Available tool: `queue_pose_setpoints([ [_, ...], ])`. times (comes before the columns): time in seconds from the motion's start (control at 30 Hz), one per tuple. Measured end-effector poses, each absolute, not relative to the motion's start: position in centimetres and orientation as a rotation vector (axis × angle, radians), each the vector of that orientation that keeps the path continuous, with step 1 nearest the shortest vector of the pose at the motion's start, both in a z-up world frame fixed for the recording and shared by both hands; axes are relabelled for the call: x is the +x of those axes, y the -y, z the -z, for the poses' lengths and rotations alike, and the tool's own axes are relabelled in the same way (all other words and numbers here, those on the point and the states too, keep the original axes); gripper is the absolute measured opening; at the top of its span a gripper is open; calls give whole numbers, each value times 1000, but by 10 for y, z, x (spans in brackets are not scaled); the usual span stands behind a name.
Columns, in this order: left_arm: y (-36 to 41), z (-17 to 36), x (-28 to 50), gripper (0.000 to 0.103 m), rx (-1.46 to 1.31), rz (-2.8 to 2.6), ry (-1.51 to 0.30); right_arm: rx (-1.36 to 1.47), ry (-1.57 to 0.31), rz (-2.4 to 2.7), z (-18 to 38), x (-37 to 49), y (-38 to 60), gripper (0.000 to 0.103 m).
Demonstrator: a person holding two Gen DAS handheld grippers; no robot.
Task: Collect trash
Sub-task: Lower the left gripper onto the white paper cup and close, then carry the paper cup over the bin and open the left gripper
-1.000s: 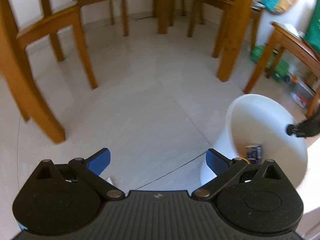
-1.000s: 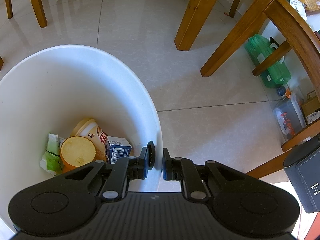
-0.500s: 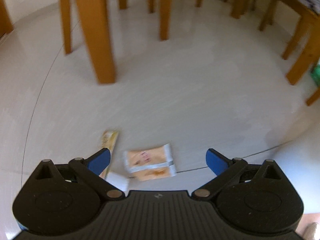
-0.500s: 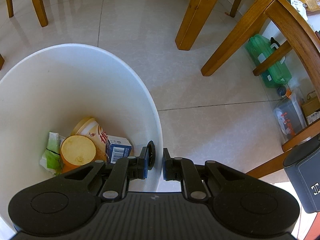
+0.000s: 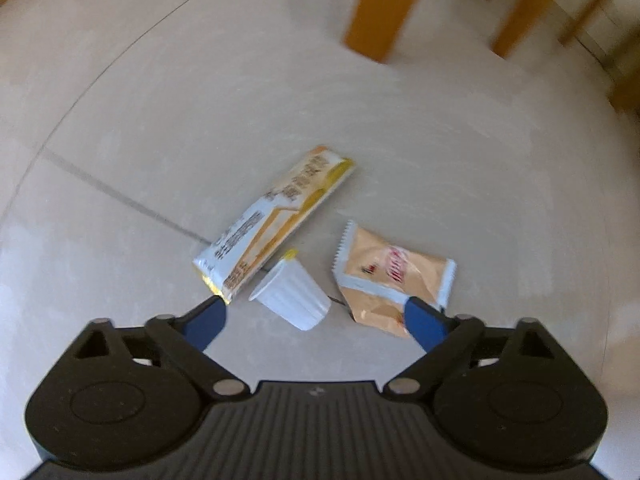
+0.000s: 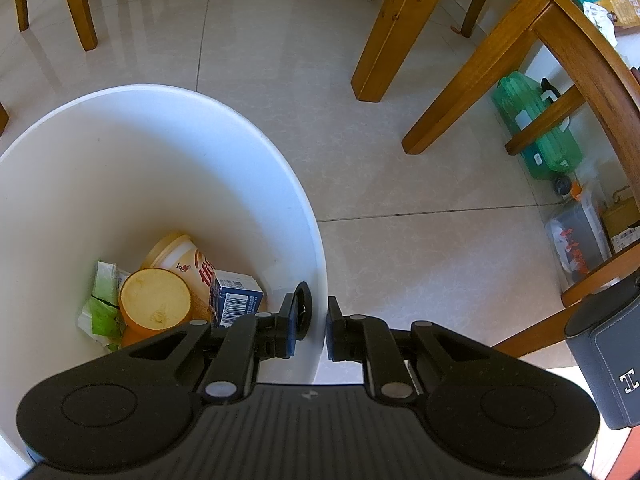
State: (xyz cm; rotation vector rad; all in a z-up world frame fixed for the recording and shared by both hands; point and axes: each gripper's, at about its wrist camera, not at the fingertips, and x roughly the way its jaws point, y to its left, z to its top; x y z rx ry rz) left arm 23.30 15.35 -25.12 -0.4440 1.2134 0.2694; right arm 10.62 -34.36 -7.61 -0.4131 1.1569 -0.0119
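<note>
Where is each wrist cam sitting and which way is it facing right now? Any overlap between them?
Left wrist: on the left gripper, looking steeply down at floor litter: white cup, long wrapper, orange packet; own blue-tipped jaws closing, nothing pressed yet.
Right wrist: on the right gripper, looking down into the white bin; own jaws clamp the bin's rim.
Shared: only tiled floor and wooden furniture legs; no common object.

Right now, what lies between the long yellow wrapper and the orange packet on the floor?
In the left wrist view, a small white cup lies on its side between the long yellow wrapper and the orange packet, with bare floor tile around it.
</note>
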Motion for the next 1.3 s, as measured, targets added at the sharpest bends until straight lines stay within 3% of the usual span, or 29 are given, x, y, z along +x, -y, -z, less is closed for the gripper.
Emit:
queue_pose_setpoints([
  [0.13,-163,268,230,73,-561,-381,-1189,-408,-1161,20,76,107,343,17],
  [0.3,-175,285,224,67,-759,-490,-1138,-404,-1162,27,77,107,342,17],
  [0.47,-173,293,230,63,-784,-569,-1093,-405,-1158,32,77,106,341,17],
  [0.63,-166,294,235,43,-724,-615,-1078,-407,-1156,33,78,106,341,18],
  [1.07,-158,282,216,43,-636,-523,-1124,-419,-1154,33,77,107,340,18],
  [1.3,-120,241,202,43,-382,-282,-1214,-427,-1148,31,77,106,339,18],
])
